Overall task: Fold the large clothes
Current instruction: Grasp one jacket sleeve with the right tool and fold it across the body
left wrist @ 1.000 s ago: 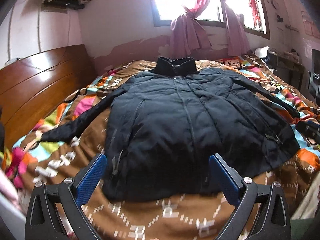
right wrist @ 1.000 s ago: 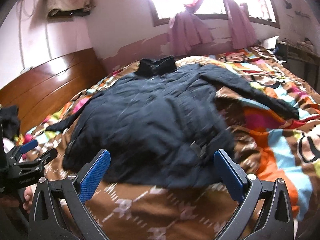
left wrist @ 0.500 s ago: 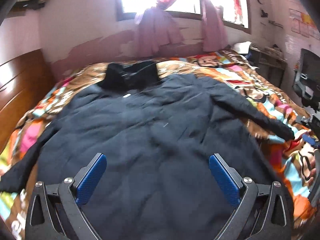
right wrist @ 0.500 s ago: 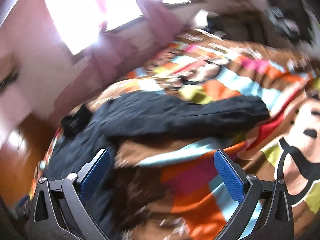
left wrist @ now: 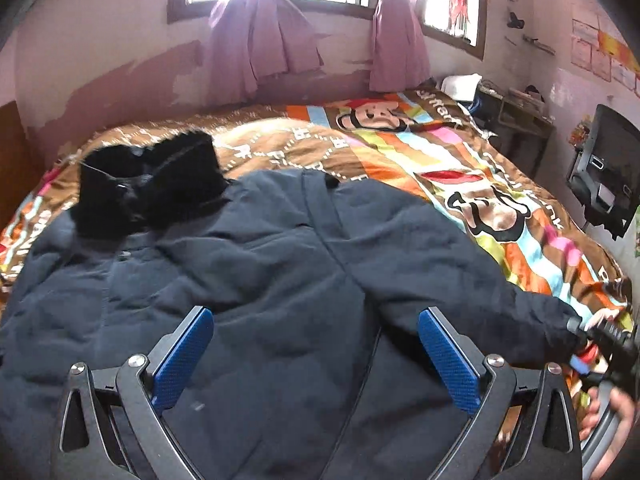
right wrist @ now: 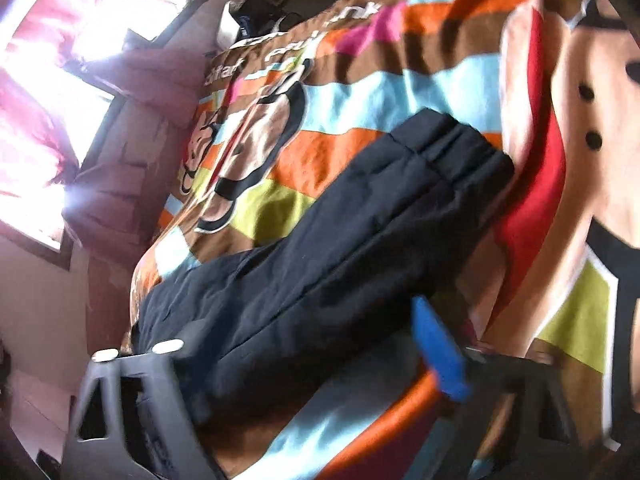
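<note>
Dark coat [left wrist: 280,280] spread on a bed [left wrist: 460,168], unfolded.
Your left tongs [left wrist: 316,364] gape empty; your right tongs [right wrist: 304,360], wide at the sleeve [right wrist: 360,232], should close next.

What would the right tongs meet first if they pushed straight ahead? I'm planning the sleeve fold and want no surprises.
Most likely the dark jacket sleeve: it lies directly between the open right tongs on the striped bedspread. The view is blurred, so depth is uncertain.
</note>
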A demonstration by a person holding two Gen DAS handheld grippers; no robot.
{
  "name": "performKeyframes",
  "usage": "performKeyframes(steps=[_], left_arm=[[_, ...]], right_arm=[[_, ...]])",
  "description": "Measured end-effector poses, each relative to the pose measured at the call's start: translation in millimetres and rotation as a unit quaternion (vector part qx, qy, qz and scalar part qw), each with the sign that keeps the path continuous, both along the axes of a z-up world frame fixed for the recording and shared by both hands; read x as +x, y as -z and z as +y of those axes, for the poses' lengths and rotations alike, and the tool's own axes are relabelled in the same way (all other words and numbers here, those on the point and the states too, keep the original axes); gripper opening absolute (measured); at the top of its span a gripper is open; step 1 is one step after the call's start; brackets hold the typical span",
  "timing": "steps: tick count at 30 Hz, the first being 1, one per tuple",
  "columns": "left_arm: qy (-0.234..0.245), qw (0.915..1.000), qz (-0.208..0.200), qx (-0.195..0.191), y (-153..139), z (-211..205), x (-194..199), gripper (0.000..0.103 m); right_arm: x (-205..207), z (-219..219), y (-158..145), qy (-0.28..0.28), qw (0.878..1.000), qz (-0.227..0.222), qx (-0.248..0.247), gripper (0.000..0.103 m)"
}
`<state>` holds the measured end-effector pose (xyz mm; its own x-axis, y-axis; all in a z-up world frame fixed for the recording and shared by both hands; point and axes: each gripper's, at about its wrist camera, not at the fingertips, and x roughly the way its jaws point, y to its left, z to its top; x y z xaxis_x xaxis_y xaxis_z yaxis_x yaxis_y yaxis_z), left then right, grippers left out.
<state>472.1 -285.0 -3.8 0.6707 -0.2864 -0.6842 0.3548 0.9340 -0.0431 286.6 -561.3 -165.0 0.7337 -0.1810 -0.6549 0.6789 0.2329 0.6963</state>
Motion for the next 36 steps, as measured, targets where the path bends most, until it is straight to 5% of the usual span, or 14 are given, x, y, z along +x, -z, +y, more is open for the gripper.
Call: performKeyframes(steps=[3,9,12,15,19,22,25,30,32,36], left_arm=[[0.008,0.9995,0.027,0.010,15.8,-19.8,17.8,0.103],[0.005,0.9958,0.086,0.030,50.1,-33.2,36.1,0.103],[-0.009,0.9931,0.116,-0.009,46.8,-17.9,40.5,0.103],[-0.026,0.9945,0.089,-0.049,24.4,11.3,31.4,0.102],[-0.032,0.9914,0.077,-0.101,-14.5,57.3,18.5,0.102],[-0.037,0.9870,0.077,-0.136,-40.6,91.2,9.3,0.102],[-0.033,0.9793,0.088,-0.180,-51.7,119.5,-1.3,0.102],[-0.024,0.9582,0.115,-0.261,-31.4,154.3,-19.8,0.102],[-0.026,0.9518,0.131,-0.276,-14.4,161.9,-22.6,0.102],[-0.024,0.9384,0.174,-0.298,19.0,166.6,-24.7,0.102]], right_arm=[[0.6,-12.3,18.7,0.013,0.999,-0.033,0.033,0.053],[14.9,-27.0,9.8,-0.001,0.998,-0.060,-0.013,0.012],[19.2,-21.9,-14.1,-0.017,0.993,-0.090,-0.073,0.007],[33.1,4.8,-63.5,-0.068,0.975,-0.093,-0.189,0.007],[53.6,75.0,-130.0,-0.159,0.913,-0.088,-0.365,0.007],[74.5,141.6,-155.1,-0.253,0.843,-0.080,-0.467,0.007],[94.0,203.2,-154.2,-0.348,0.769,-0.057,-0.533,0.007],[113.3,282.1,-114.7,-0.482,0.666,0.005,-0.569,0.007],[118.0,299.1,-97.6,-0.515,0.640,0.029,-0.570,0.007],[122.8,304.8,-74.5,-0.563,0.612,0.052,-0.553,0.022]])
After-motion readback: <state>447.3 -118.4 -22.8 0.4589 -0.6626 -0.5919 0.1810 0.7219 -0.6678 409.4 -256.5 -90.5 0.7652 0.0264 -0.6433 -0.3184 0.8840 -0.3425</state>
